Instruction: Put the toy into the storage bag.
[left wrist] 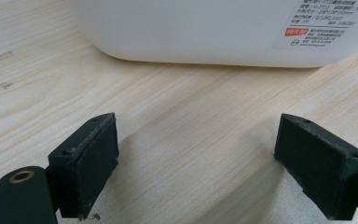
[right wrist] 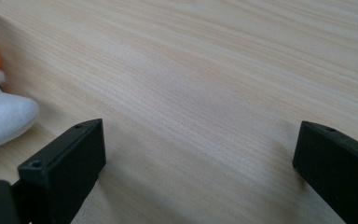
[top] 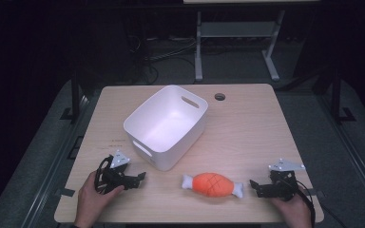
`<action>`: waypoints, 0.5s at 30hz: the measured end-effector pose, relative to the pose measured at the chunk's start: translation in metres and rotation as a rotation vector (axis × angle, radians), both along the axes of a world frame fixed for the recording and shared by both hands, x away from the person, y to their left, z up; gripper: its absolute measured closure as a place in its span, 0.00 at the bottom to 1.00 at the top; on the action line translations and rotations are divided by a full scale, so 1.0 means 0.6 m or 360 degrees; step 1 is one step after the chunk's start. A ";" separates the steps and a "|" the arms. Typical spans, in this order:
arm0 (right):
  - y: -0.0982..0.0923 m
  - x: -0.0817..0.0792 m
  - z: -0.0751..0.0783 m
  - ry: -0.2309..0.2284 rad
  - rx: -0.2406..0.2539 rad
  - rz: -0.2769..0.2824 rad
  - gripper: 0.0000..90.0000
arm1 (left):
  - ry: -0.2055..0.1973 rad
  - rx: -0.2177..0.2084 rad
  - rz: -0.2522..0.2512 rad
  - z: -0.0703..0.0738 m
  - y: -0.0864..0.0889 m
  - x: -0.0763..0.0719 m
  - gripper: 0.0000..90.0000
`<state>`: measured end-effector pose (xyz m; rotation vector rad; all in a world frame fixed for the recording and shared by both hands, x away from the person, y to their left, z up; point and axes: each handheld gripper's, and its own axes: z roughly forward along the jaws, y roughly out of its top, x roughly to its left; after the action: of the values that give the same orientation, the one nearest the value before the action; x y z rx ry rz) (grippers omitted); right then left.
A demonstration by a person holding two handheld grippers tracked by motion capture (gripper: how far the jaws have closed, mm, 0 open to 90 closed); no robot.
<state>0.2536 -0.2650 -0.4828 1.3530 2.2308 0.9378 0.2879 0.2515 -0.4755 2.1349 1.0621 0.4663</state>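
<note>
My right gripper (top: 259, 186) rests wide open and empty just beside the plush drumstick (top: 212, 185), which lies on the surface (top: 247, 133) near the white bin (top: 166, 126). Left gripper (top: 135, 178): open, empty. I'd probably straddle the toy's orange middle before closing.

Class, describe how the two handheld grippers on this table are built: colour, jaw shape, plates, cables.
Both the left gripper and the right gripper are black, each topped by a grey three-cornered plate with a black cable trailing by the hand. Each has two jaws ending in blocky, flat-faced pads with small screw holes; a brass-coloured ring sits at one jaw's base. No sleeves show.
</note>
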 end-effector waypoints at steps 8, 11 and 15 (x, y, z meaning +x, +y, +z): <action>-0.002 0.000 0.003 0.0011 -0.0003 0.0033 0.09 | 0.0000 -0.0001 0.0001 0.000 0.000 0.000 0.14; -0.004 -0.001 0.008 0.0007 -0.0006 0.0049 0.17 | 0.0000 0.0000 0.0001 0.000 0.000 0.000 0.14; -0.007 0.002 0.015 0.0035 0.0008 0.0062 0.26 | 0.0000 -0.0001 0.0000 0.000 0.000 0.000 0.14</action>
<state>0.2546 -0.2691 -0.4741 1.3329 2.2799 0.9472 0.2879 0.2515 -0.4755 2.1345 1.0625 0.4663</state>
